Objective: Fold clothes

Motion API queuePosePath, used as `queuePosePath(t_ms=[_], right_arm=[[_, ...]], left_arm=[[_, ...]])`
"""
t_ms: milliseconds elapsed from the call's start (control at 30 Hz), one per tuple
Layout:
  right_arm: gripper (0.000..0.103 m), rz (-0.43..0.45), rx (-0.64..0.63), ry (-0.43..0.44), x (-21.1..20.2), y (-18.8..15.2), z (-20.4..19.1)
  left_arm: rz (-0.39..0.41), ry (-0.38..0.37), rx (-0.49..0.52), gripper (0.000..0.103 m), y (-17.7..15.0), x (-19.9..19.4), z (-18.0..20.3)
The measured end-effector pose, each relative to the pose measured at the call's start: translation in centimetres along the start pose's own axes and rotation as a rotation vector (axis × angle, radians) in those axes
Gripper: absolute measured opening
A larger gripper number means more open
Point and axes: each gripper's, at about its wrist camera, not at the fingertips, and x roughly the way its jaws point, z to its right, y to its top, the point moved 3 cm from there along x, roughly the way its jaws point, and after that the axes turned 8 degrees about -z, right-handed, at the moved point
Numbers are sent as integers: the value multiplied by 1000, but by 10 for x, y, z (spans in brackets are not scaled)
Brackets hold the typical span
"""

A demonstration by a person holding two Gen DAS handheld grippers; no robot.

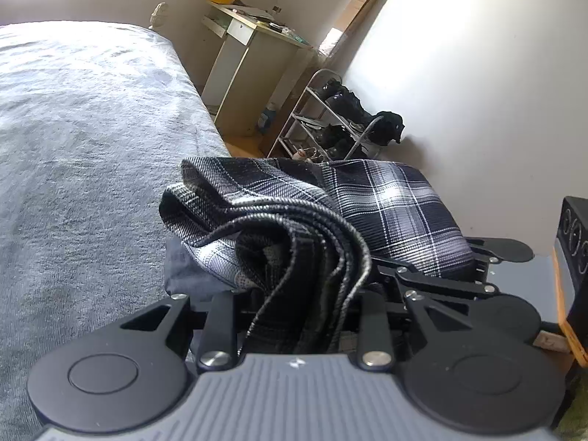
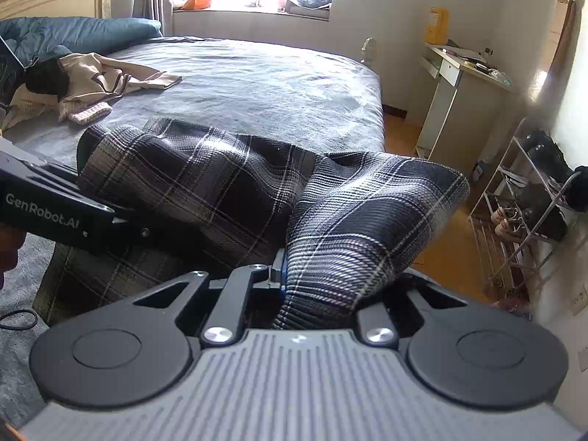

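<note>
From my left wrist camera, the fingertips of the left gripper are buried under bunched layers of the plaid garment, so I cannot see the pads themselves; the folds run straight into the gap between the fingers, which are drawn in and clamped on the cloth. From my right wrist camera, the right gripper is likewise covered: the plaid garment drapes over its tips, the fingers nearly together and pinching a thick fold. Only a sliver of blue at one inner face shows. The garment hangs between the two tools over the near edge of the bed, close to its foot-end corner; whether its underside rests on the grey cover I cannot tell. Both tools tilt downward toward the bed. The left gripper's body enters the right view from the left edge, cut off by the frame. A beige garment lies crumpled near the bed's head end, partly cut off. The shoe rack stands against the wall.
</note>
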Motion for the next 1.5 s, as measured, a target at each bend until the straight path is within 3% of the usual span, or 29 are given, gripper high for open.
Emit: queuePosePath(t_ms=[233, 467, 633, 733, 867, 1133, 1267, 1500], right_arm=[[12, -56, 67, 65, 23, 0, 20], [16, -164, 350, 298, 46, -6, 67], [23, -213, 547, 432, 53, -17, 95], [29, -216, 631, 478, 48, -24, 106], [41, -210, 692, 486, 34, -34, 116], [42, -238, 771, 541, 9, -64, 118], [42, -243, 797, 573, 6, -73, 113], [41, -254, 766, 518, 4, -77, 116]], left_arm=[[-84, -38, -5, 32, 12, 34, -23], [-206, -191, -218, 44, 20, 55, -68], [-226, -288, -373, 58, 15, 53, -92], [-228, -315, -405, 63, 11, 45, -96], [-259, -300, -394, 65, 4, 33, -93], [-311, -273, -365, 64, -28, 16, -75], [-302, -231, -330, 56, -36, 19, -65], [-288, -176, -345, 45, -40, 24, -64]])
